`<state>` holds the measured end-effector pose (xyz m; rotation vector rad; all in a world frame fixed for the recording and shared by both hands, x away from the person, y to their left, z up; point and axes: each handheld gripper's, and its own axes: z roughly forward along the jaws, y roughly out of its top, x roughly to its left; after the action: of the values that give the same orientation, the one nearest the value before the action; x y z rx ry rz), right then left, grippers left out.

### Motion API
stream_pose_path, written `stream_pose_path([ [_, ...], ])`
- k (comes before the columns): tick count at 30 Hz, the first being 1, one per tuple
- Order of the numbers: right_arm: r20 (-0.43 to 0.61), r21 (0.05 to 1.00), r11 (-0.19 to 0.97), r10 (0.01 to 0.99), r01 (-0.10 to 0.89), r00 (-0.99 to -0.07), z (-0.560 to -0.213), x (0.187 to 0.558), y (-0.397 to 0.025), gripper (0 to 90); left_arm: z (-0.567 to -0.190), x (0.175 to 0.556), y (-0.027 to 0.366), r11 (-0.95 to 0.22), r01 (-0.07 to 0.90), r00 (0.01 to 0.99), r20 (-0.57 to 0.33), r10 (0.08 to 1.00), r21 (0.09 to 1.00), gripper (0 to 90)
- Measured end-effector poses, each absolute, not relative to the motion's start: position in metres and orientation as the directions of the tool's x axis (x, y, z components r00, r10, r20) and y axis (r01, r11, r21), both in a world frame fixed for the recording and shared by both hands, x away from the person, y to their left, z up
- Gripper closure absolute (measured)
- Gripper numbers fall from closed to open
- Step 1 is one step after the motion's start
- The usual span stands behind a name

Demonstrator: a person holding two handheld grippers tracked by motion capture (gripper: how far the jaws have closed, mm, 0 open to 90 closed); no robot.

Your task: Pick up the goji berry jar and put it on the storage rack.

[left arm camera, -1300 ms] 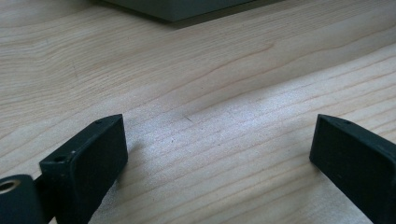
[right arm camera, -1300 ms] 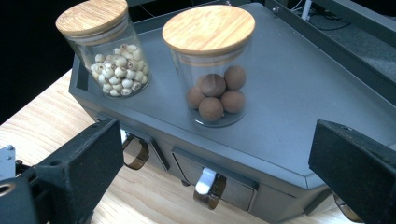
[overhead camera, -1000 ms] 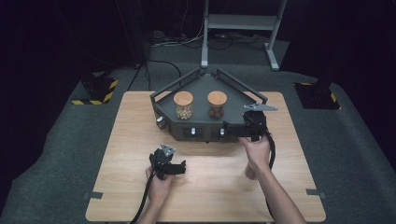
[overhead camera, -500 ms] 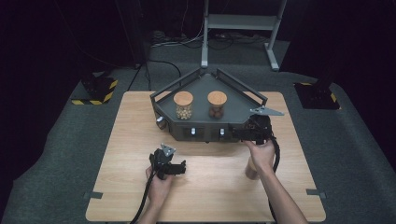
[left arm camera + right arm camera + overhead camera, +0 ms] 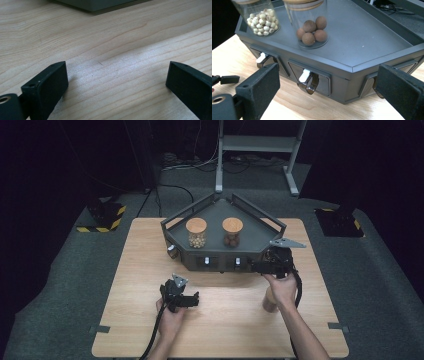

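Two jars (image 5: pixel 196 232) on tray (image 5: pixel 260 238)

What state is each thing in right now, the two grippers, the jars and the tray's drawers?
Left gripper: open, empty, low over the bare table.
Right gripper: open, empty, facing the tray's front.
Pale-bead jar: upright, lid on, on the tray.
Brown-ball jar: upright, lid on, on the tray.
Drawers: shut.

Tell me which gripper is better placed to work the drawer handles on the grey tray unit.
Right. The right gripper sits open just in front of the tray unit, facing a drawer handle. The left gripper rests open on the bare table, farther back.
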<state>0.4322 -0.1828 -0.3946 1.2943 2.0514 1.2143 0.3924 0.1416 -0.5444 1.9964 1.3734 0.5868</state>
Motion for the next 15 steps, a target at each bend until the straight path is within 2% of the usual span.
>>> stream_pose_path([
  [15,0.101,0.838,0.176,0.880,0.516,-0.465,-0.4043,0.4283,-0.1915,6.1,-0.5444,0.3924,0.1416,-0.252,0.651,0.355,0.006,0.935,0.717,4.3],
])
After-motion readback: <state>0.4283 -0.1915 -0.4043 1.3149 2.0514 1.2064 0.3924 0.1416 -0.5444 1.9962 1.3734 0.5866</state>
